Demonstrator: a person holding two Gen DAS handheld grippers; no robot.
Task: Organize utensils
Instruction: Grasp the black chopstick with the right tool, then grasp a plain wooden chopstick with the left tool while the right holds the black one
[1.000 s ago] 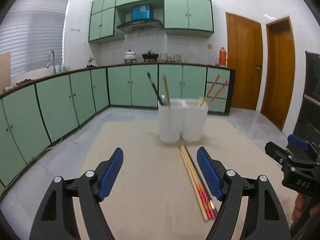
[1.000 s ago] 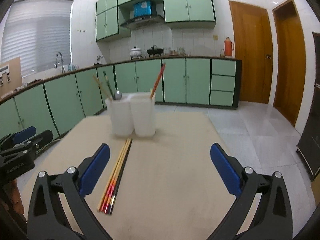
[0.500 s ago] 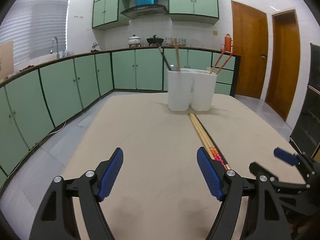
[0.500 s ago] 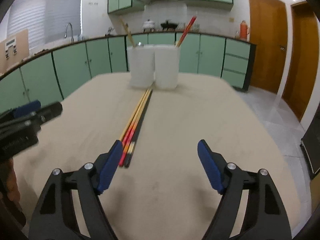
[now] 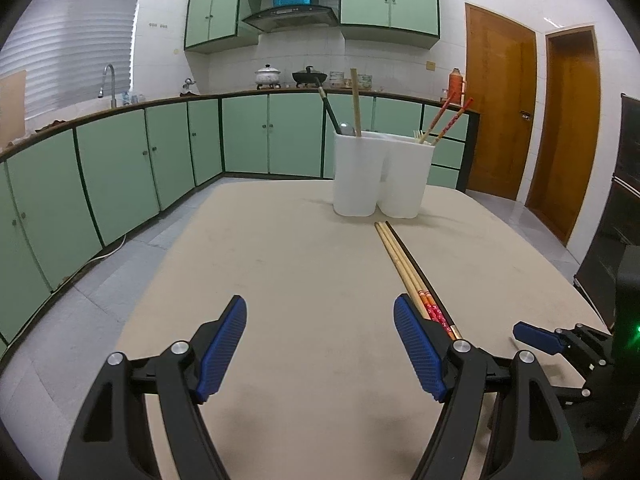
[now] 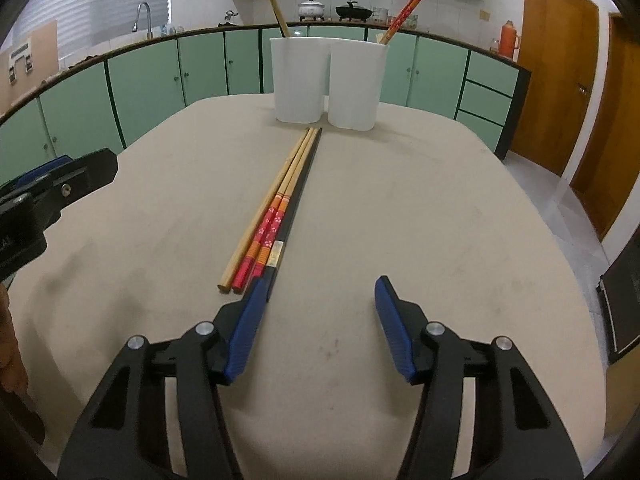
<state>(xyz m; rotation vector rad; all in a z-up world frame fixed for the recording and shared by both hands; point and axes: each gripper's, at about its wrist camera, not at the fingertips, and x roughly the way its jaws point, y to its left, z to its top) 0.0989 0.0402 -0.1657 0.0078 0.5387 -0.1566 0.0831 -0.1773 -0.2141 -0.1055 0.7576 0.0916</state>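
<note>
Four chopsticks [image 6: 280,208] lie side by side on the beige surface [image 6: 400,200], their tips pointing at the white two-cup holder [image 6: 326,84] that stands at the far end. One is plain wood, two have red patterned handles, and one is black on the right of the bundle. The holder already carries a wooden stick and a dark-handled utensil in its left cup and red chopsticks in its right one.

The right tool [image 6: 316,320] now sits much lower and closer to the handle ends than a second ago, when it looked over the whole bundle from above and to its right. Its jaws have just been closing from wide to about half spread, and nothing is between them yet: the left pad lies just beside the end of the black chopstick, and whether it touches it cannot be told, while the right pad stands over bare surface. The left tool [image 5: 320,344] has also dropped toward the surface and stays spread, pinching nothing, with the bundle passing behind its right pad.

This reads as the approach to a pick-up. The black chopstick looks like the likely first target, but the right tool sits to its right side and would need a shift left to straddle it.
</note>
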